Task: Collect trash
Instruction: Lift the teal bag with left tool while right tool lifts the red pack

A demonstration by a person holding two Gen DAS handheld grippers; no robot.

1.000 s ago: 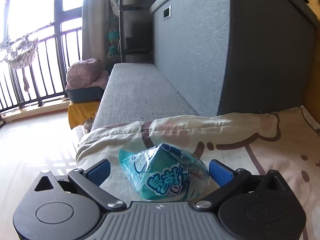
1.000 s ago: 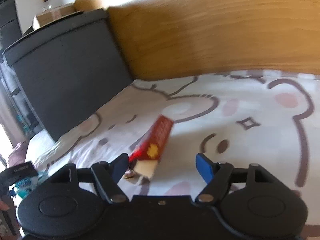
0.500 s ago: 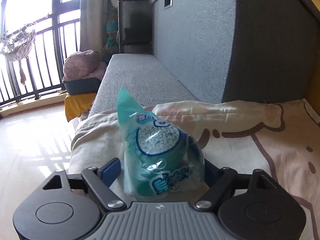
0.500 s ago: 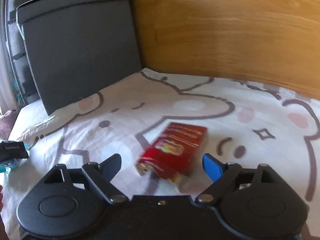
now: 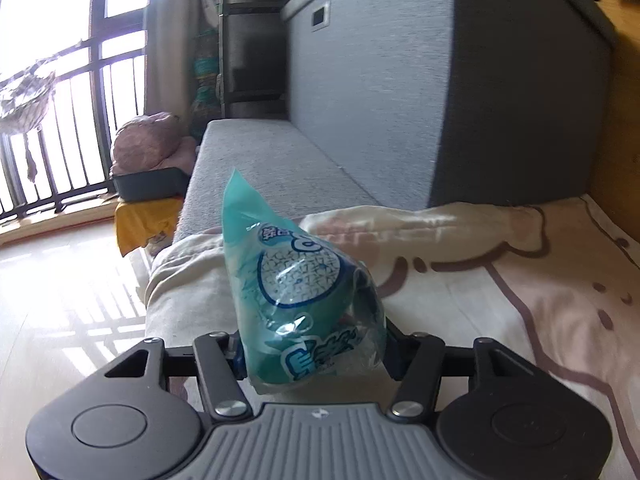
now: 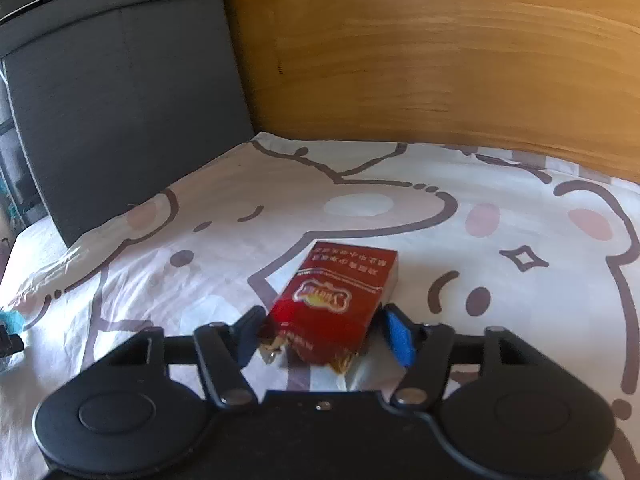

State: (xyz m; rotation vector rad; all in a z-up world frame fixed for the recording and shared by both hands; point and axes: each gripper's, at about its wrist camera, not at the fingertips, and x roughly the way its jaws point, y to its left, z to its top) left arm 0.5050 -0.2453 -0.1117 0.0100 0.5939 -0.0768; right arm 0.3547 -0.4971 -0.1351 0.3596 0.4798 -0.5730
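Note:
A teal snack bag (image 5: 304, 288) stands upright on the cartoon-print bedsheet (image 5: 520, 300), squeezed between the fingers of my left gripper (image 5: 314, 344). Those jaws are closing, and the pads press into both sides of the bag. In the right wrist view a red cigarette box (image 6: 340, 292) lies flat on the sheet (image 6: 200, 264) between the fingers of my right gripper (image 6: 324, 332). These jaws are closing too. The left finger meets the box's corner, and a small gap shows beside the blue right pad (image 6: 398, 336). The box's near end is crumpled, with gold foil showing.
A grey upholstered headboard (image 5: 400, 92) and a grey bench (image 5: 256, 164) lie ahead of the left gripper. A wooden wall (image 6: 440, 60) backs the bed. A dark tray with a pink bundle (image 5: 148, 160) sits by the balcony railing (image 5: 60, 128). Pale floor (image 5: 60, 300) lies left of the bed.
The left jaws drew in around the teal bag, which tipped from lying to upright. The right gripper swung over the red box, and its jaws narrowed around it.

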